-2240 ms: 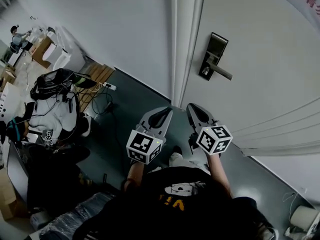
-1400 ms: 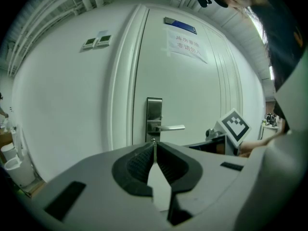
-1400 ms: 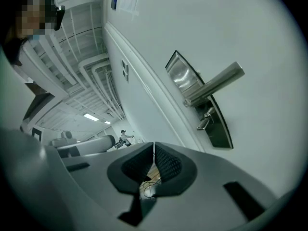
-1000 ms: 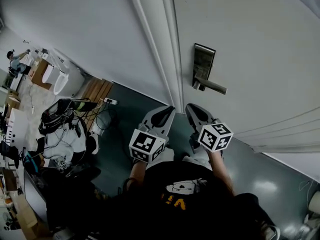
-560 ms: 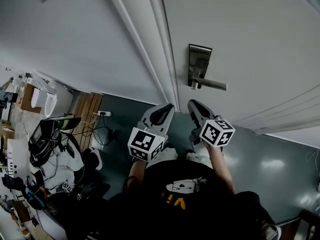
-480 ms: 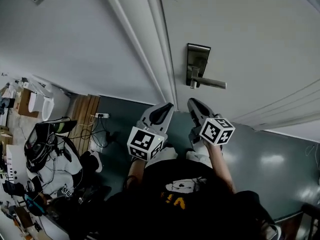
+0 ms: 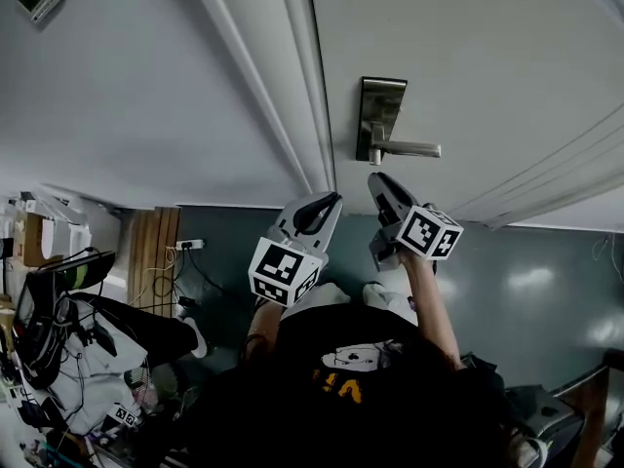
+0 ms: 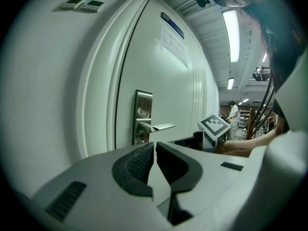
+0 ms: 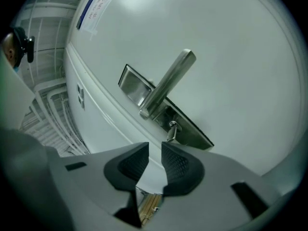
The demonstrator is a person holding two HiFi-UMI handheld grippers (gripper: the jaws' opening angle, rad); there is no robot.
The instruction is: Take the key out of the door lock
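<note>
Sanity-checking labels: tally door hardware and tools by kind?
Lock plate: 1
Lever handle: 1
Key: 1
Hand-held grippers: 2 (left hand-held gripper; right hand-held gripper, jaws opening, nothing between them)
Total: 5

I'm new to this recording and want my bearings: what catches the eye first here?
The brushed-metal lock plate with its lever handle stands out on the white door, just ahead of both grippers. A small silver key sticks out of the plate near the lever's base; the right gripper points at it, jaws opening, nothing between them. The left gripper is shut and empty.
</note>
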